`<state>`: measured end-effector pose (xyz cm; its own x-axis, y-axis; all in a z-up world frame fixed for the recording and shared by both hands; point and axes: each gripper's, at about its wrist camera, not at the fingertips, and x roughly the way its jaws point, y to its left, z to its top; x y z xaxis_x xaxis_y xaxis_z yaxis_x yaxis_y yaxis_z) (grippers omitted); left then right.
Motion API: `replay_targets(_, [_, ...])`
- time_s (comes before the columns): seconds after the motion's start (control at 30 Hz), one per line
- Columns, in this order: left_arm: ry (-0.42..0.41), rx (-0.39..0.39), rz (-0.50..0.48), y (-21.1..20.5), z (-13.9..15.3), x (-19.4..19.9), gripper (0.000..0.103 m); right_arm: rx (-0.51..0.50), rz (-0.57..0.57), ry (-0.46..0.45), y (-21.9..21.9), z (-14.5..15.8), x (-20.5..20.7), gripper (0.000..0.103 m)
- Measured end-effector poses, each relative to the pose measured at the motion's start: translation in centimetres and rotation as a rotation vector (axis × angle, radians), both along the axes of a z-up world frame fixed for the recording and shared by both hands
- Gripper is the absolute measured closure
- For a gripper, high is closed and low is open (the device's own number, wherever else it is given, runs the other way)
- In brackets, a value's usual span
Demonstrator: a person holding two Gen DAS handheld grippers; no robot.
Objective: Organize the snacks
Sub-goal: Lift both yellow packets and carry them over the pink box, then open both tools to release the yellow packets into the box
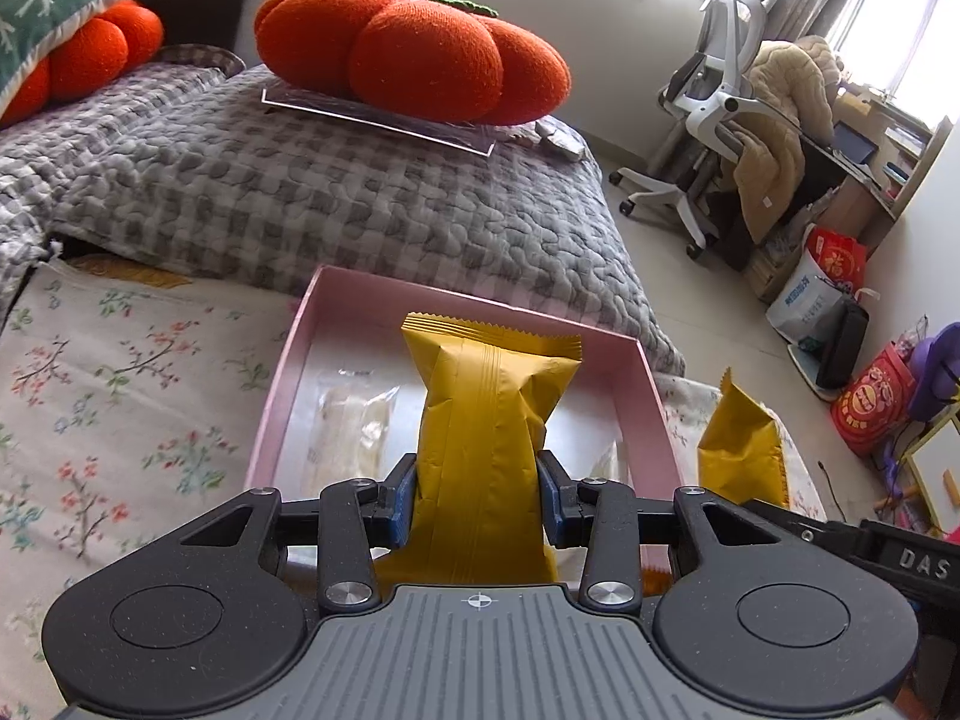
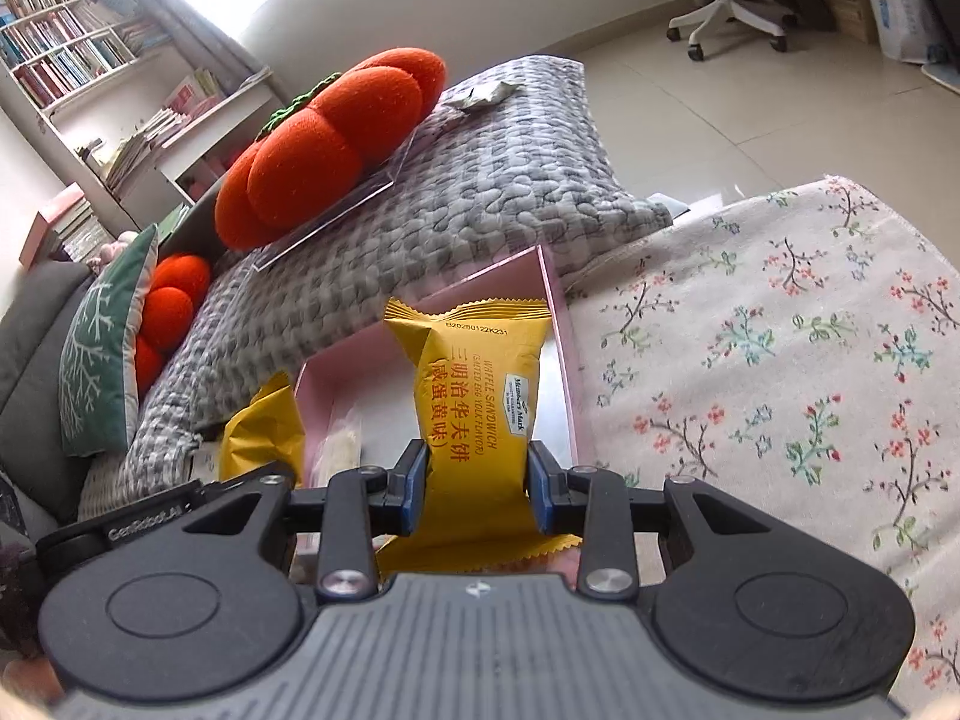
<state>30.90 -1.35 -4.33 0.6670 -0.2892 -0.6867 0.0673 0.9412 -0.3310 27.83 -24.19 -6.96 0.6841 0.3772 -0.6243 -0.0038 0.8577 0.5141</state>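
My left gripper (image 1: 478,495) is shut on a yellow snack packet (image 1: 486,414), held upright with its plain seam side toward the camera, above a shallow pink box (image 1: 651,396). Inside the box lie clear-wrapped pale snacks (image 1: 351,423). My right gripper (image 2: 478,489) is shut on a second yellow packet (image 2: 477,384) printed "Waffle Sandwich", held over the same pink box (image 2: 555,294). Each view shows the other packet at its side: the right one (image 1: 741,450) in the left wrist view, the left one (image 2: 264,435) in the right wrist view.
The box rests on a floral cloth (image 1: 120,372) next to a grey checked blanket (image 1: 336,198). On the blanket a clear tray (image 1: 384,117) carries an orange pumpkin cushion (image 1: 414,48). A white office chair (image 1: 714,96) and bags (image 1: 870,402) stand on the tiled floor.
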Motion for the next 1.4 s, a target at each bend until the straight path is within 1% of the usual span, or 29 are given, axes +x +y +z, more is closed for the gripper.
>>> replay_targets(0.1, [0.025, 0.001, 0.006, -0.4, -0.8, 1.1, 0.066, -0.008, -0.003, -0.011, -0.1, 0.0, 0.5, 0.072])
replay_targets(0.2, [0.045, 0.005, 0.006, -0.8, -1.6, 1.9, 0.066, -0.004, 0.002, 0.000, 0.0, -0.4, 1.2, 0.072])
replay_targets(0.37, [0.060, 0.034, -0.002, -1.6, -2.6, 2.6, 0.066, -0.033, 0.034, 0.020, 1.0, -1.3, 2.7, 0.072])
replay_targets(0.6, [0.084, 0.052, 0.005, -1.5, -4.1, 3.2, 0.066, -0.006, 0.054, 0.066, 1.7, -3.3, 4.2, 0.072])
replay_targets(0.7, [0.091, 0.050, 0.004, -1.5, -4.5, 3.6, 0.065, -0.021, 0.059, 0.060, 2.1, -3.4, 4.2, 0.071])
replay_targets(0.77, [0.090, 0.050, 0.009, -1.3, -4.5, 3.7, 0.065, -0.022, 0.063, 0.053, 2.2, -3.5, 4.3, 0.069])
replay_targets(0.83, [0.081, 0.049, 0.024, -0.9, -4.3, 3.8, 0.064, -0.021, 0.058, 0.044, 2.2, -3.1, 4.1, 0.063])
replay_targets(0.9, [0.079, 0.036, 0.035, -0.2, -4.1, 3.8, 0.059, -0.019, 0.053, 0.031, 2.0, -2.7, 4.0, 0.058])
replay_targets(0.97, [0.076, 0.023, 0.044, 0.4, -3.8, 3.6, 0.055, -0.015, 0.057, 0.018, 1.8, -2.2, 3.8, 0.056])
replay_targets(1.03, [0.069, 0.025, 0.052, 0.8, -3.4, 3.4, 0.053, -0.016, 0.052, 0.006, 1.6, -1.6, 3.5, 0.051])
replay_targets(1.1, [0.061, 0.021, 0.066, 1.3, -2.8, 3.2, 0.049, -0.012, 0.044, 0.005, 1.3, -1.3, 3.4, 0.050])
replay_targets(1.23, [0.048, 0.009, 0.091, 2.0, -1.7, 2.7, 0.046, 0.017, 0.041, 0.024, 0.8, -0.9, 3.2, 0.050])
replay_targets(1.3, [0.044, 0.026, 0.097, 2.1, -1.3, 2.3, 0.042, 0.002, 0.046, 0.032, 0.8, -0.6, 3.1, 0.050])
replay_targets(1.4, [0.066, 0.057, 0.100, 1.8, -1.2, 1.8, 0.039, -0.040, 0.061, 0.067, 1.1, -0.4, 2.8, 0.050])
